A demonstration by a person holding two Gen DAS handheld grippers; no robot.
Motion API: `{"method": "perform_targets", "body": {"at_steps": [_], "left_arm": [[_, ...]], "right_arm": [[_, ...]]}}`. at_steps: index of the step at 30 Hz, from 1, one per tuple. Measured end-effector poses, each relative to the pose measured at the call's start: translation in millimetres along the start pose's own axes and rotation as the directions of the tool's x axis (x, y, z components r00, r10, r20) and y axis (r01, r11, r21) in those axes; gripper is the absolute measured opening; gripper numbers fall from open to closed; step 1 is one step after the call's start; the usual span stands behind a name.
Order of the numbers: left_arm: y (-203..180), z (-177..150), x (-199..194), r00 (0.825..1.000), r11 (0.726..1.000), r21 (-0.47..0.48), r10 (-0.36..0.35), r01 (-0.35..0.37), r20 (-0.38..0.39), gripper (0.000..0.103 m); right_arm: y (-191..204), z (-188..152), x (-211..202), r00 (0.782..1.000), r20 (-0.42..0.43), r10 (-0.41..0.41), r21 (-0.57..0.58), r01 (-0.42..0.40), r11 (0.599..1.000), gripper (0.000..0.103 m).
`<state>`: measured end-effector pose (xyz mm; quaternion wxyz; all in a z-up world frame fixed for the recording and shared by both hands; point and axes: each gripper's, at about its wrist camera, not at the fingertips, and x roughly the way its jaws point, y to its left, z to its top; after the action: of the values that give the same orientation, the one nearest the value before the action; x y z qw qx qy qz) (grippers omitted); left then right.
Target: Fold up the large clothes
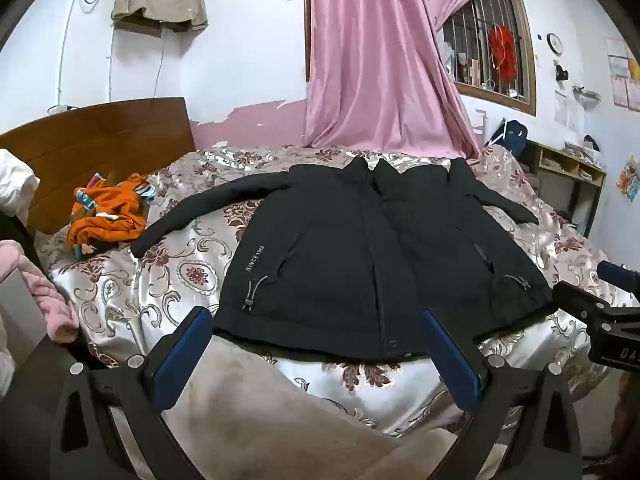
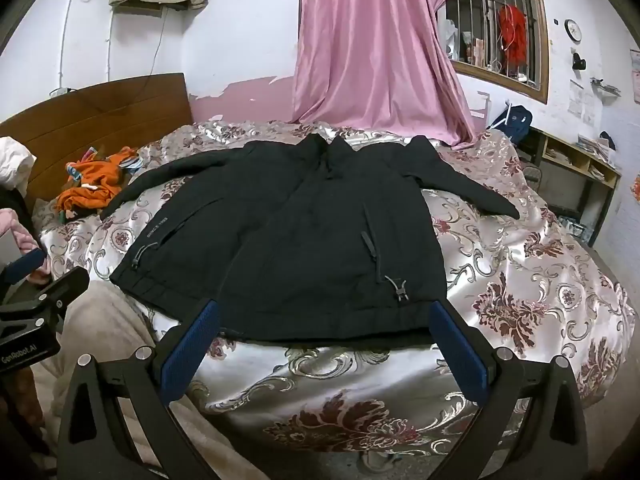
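A: Start at the left edge. What lies there?

B: A pink fleece garment [image 1: 44, 292] hangs at the bed's side, below a wooden headboard [image 1: 100, 140]. Just right of it, a crumpled orange garment [image 1: 106, 216] sits on the floral satin bedspread [image 1: 160, 280], near the headboard.

A: And the left tool?

B: The left tool [image 1: 316, 320] has its blue-padded fingers [image 1: 184, 354] spread as wide as they go, with nothing held between them. It hovers over the near edge of the bed, above a beige blanket [image 1: 248, 400], pointing at the jacket's hem.

A: Where is the jacket itself?

B: The black jacket [image 1: 360, 248] lies flat in the middle of the bed, front side up, zipped, collar toward the far wall and hem toward the tools. Both sleeves stretch out and angle down to either side. The left sleeve's cuff ends near the orange garment. White lettering runs beside the left pocket.

A: Behind it?

B: A pink curtain [image 1: 372, 60] falls to the bed's far edge just beyond the collar, and a barred window [image 1: 488, 48] stands to the curtain's right.

A: The right tool?

B: The right tool [image 2: 324, 318] is likewise fully spread and empty, its fingertips framing the right half of the hem without touching it. In its view the left tool [image 2: 24, 268] shows at the left edge. Further right, a low wooden shelf [image 2: 576, 168] stands against the wall.
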<state>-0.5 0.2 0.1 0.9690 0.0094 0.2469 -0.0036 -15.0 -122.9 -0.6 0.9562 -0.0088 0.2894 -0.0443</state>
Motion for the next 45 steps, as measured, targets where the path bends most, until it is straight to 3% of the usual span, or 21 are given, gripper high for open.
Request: {"method": "perform_targets", "body": {"at_steps": [45], "left_arm": [[-4, 0, -2, 1.0, 0.999, 0.031, 0.011, -0.01, -0.001, 0.103]], "right_arm": [[3, 0, 5, 1.0, -0.017, 0.003, -0.005, -0.003, 1.0, 0.102]]}}
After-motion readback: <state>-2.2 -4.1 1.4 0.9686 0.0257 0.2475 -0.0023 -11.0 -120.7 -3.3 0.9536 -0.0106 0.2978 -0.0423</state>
